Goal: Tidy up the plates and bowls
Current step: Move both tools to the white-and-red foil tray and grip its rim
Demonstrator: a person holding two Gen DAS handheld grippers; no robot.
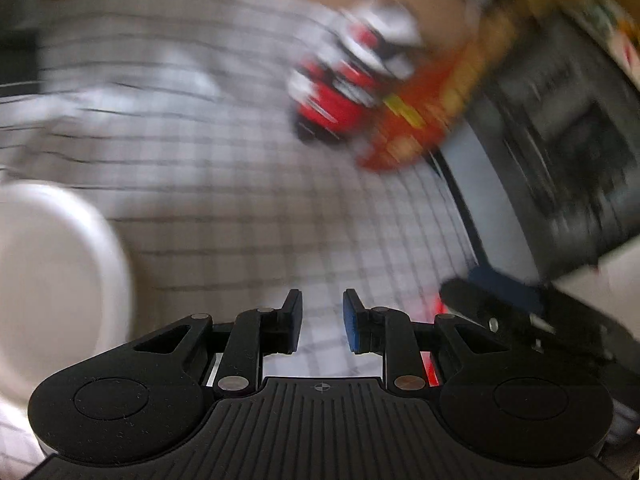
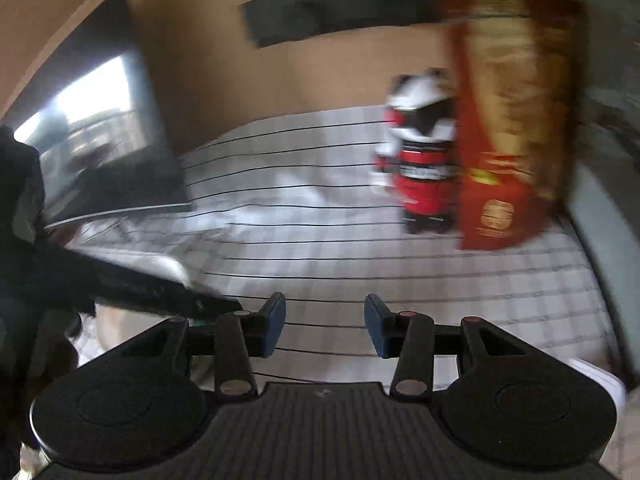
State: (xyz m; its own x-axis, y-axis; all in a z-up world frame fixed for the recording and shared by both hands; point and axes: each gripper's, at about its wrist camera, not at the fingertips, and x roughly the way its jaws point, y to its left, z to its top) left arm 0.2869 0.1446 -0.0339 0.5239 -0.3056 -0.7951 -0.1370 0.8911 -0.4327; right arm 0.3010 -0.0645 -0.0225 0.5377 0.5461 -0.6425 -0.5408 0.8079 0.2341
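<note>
A white plate (image 1: 60, 280) lies on the checked tablecloth (image 1: 224, 208) at the left of the left wrist view, apart from my left gripper (image 1: 323, 312). That gripper stands open over bare cloth, with nothing between its blue pads. My right gripper (image 2: 325, 324) is also open above the cloth (image 2: 360, 264), with a clear gap and nothing in it. The left wrist view catches the right gripper's dark body (image 1: 520, 320) at lower right. In the right wrist view, the left gripper's body (image 2: 140, 284) reaches in from the left. Both views are blurred by motion.
A tall red box (image 2: 508, 120) and a red-and-white pack (image 2: 424, 168) stand at the far right of the table; the left wrist view shows the box (image 1: 420, 112) too. A dark appliance (image 1: 560, 140) borders the table's right side. A dark screen (image 2: 100, 140) stands at the left.
</note>
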